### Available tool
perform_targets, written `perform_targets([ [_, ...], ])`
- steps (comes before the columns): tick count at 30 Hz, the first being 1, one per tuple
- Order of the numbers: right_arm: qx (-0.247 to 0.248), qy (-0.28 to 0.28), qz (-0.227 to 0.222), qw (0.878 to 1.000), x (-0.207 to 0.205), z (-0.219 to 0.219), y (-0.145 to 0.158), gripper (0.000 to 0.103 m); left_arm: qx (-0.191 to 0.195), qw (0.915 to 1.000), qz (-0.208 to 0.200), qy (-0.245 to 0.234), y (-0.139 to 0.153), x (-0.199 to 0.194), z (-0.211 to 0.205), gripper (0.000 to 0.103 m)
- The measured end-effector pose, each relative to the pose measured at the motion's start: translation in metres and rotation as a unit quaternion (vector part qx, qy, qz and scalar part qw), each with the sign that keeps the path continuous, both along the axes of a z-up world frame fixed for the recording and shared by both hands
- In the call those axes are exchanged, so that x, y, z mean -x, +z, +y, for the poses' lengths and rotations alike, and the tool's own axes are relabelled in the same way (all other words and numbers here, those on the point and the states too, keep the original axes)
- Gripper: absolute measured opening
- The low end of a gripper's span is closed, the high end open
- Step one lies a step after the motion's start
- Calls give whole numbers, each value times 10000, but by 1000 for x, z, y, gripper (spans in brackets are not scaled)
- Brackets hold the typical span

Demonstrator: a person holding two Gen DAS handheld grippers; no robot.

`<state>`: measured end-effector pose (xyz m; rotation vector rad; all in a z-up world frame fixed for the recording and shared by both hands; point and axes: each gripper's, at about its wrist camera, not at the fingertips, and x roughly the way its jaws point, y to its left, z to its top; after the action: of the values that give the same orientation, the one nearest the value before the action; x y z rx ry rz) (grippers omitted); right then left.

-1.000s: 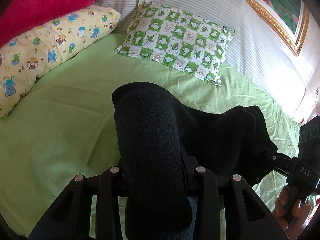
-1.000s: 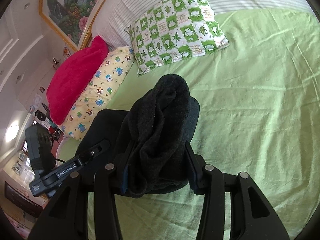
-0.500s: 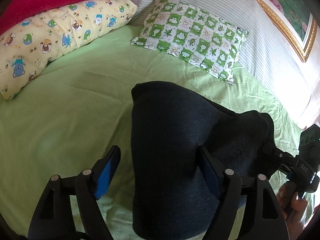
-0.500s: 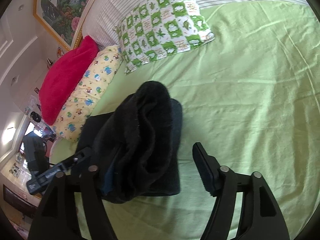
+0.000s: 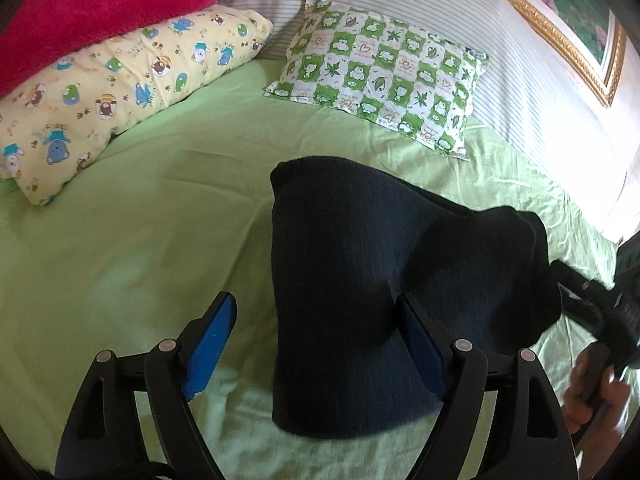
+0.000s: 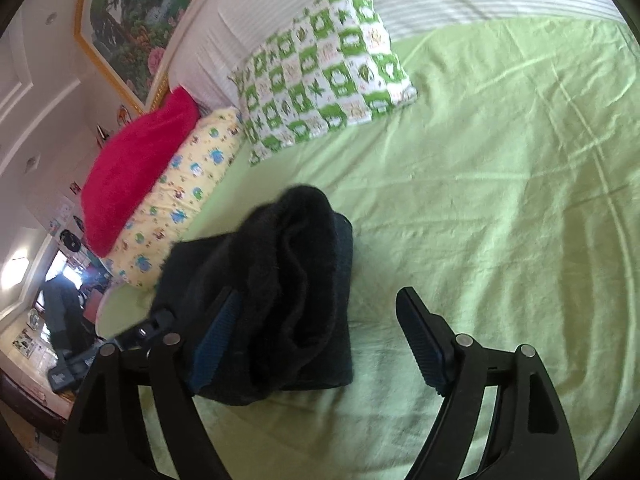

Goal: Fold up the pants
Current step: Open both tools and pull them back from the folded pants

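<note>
On green bedsheet [image 5: 140, 240], near middle of bed: dark pants [image 5: 360, 280], folded into thick bundle, lying flat, edges a bit lumpy. Left gripper [image 5: 316, 332] just over near end of bundle, jaws spread wide, blue pads showing; right finger touching or just beside fabric edge, left finger clear of it w/ sheet between; nothing held. Right gripper [image 6: 320, 340] likewise wide open, nothing clamped; its left finger up against fuzzy folded side of pants [image 6: 280, 288], its right finger well apart over bare sheet [image 6: 500, 200]. In left wrist view, right gripper body at far right edge behind bundle, w/ person's hand [image 5: 592, 392] on handle. In right wrist view, left gripper at left edge, beside bundle, partly hidden. Beyond pants toward headboard: green-and-white check pillow [image 5: 380, 80], yellow cartoon-print pillow [image 5: 120, 80] left of it, red fuzzy cushion [image 5: 100, 4] resting on top of yellow one. Striped white headboard cover [image 5: 480, 40] behind pillows; gold-framed picture [image 6: 128, 28] on wall above.
</note>
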<state>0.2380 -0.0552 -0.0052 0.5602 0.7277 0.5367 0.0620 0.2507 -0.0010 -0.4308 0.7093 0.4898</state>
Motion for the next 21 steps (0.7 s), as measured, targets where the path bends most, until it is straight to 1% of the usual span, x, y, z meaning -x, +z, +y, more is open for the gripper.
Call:
perform_targets([
  [4,-58,86,-76,9999,12,-4,12,81,-54,10000,17,-38,1,10,-11,83],
  [7,60,144,-192,9997,23,-3,19,81,-192,9998,41,-51,2,17,-21,83],
  [9,161,201,-262,9993,31,0,22,83,-277,9996,60,-65,3,21,-29,83],
  [14,520,347,-506,9968,50,10,26,83,-539,9984,143,-88,6,30,-44,84],
  [19,811,529,-771,9923,68,24,30,83,-665,9977,122,-61,8,38,-52,84],
  [21,934,560,-853,9904,75,29,31,86,-701,9974,134,-2,8,42,-55,84],
])
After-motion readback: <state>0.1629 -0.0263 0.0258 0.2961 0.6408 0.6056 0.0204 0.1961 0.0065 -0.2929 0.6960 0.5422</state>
